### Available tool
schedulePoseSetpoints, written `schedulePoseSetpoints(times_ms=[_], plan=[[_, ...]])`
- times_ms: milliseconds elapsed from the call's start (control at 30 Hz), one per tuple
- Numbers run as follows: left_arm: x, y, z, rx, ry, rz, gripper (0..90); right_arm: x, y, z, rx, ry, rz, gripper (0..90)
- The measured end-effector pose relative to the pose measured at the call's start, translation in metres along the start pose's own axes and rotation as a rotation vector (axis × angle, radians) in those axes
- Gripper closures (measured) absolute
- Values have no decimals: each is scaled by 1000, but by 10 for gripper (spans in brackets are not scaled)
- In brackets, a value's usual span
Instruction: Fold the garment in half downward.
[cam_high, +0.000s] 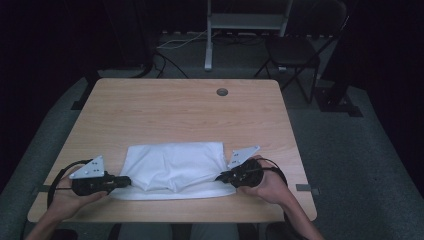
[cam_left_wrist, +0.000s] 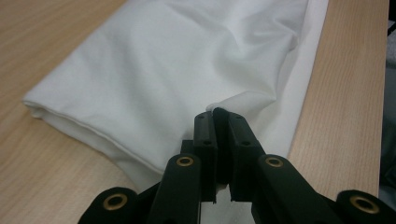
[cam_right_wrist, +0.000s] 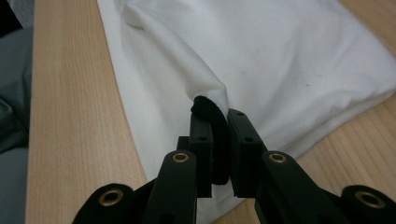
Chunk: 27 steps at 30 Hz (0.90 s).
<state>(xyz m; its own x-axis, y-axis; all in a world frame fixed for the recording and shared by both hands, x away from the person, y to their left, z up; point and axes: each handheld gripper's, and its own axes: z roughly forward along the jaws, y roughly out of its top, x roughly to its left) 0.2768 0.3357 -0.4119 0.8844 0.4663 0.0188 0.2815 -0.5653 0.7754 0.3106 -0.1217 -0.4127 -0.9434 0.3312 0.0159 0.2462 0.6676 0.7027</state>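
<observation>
— Two claws, each clamped on a pinch of the white cloth (cam_high: 174, 170)?
— Yes. Left claw (cam_high: 125, 181) grips its nine-o'clock edge, right claw (cam_high: 221, 176) the three-o'clock edge; the cloth lies folded at the desk's (cam_high: 180, 110) six-o'clock side.
— How will it handle?
— Probably soft, light and floppy; hold the corners, or the layers may sag and slip.

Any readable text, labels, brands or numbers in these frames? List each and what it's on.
None readable.
White cloth: plain, no print or tag in any view.
Table: bare wood grain, no marking.
Left tongs and right tongs: black, with brass rivets, no lettering.
Grey plates on the tongs: holes only.
Chair and frame behind the table: too dark to tell.
</observation>
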Motion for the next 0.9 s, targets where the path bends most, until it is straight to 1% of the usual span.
schedulePoseSetpoints(times_ms=[133, 167, 233, 300, 433, 467, 533, 567, 600, 633, 667, 700, 767, 800, 900], plan=[[0, 3, -5, -15, -4, -4, 841, 0, 2, -7, -25, 9, 9, 820], [0, 3, -6, -14, 2, -1, 841, 1, 2, -8, -30, 13, 11, 821], [-1, 4, -6, -15, -6, 1, 841, 1, 3, -9, -36, 12, 5, 822], [-1, 3, -6, -9, -15, 0, 841, 1, 2, -10, -36, 23, 8, 822], [-3, -1, -3, 6, -26, 4, 840, 3, -2, -6, -2, 40, 1, 821], [-3, -2, -3, 13, -36, 0, 840, 4, -3, -5, 7, 43, 1, 821], [-3, -5, -1, 21, -37, 0, 840, 4, -5, -3, 18, 40, 1, 821], [-3, -6, 0, 35, -41, 5, 839, 4, -6, -2, 27, 33, -4, 821], [-4, -6, 1, 40, -41, 2, 839, 4, -6, -1, 39, 29, -9, 820], [-4, -7, 2, 54, -39, 7, 838, 4, -7, 0, 48, 31, -11, 820], [-5, -8, 5, 87, -35, 18, 837, 4, -7, 1, 52, 30, -16, 820], [-6, -9, 6, 99, -30, 26, 837, 5, -7, 2, 63, 30, -21, 820], [-6, -9, 8, 110, -35, 29, 836, 5, -7, 4, 80, 24, -34, 819], [-6, -9, 8, 111, -30, 32, 835, 5, -6, 5, 85, 25, -32, 818], [-5, -10, 8, 115, -34, 29, 833, 5, -7, 6, 96, 24, -42, 812]])
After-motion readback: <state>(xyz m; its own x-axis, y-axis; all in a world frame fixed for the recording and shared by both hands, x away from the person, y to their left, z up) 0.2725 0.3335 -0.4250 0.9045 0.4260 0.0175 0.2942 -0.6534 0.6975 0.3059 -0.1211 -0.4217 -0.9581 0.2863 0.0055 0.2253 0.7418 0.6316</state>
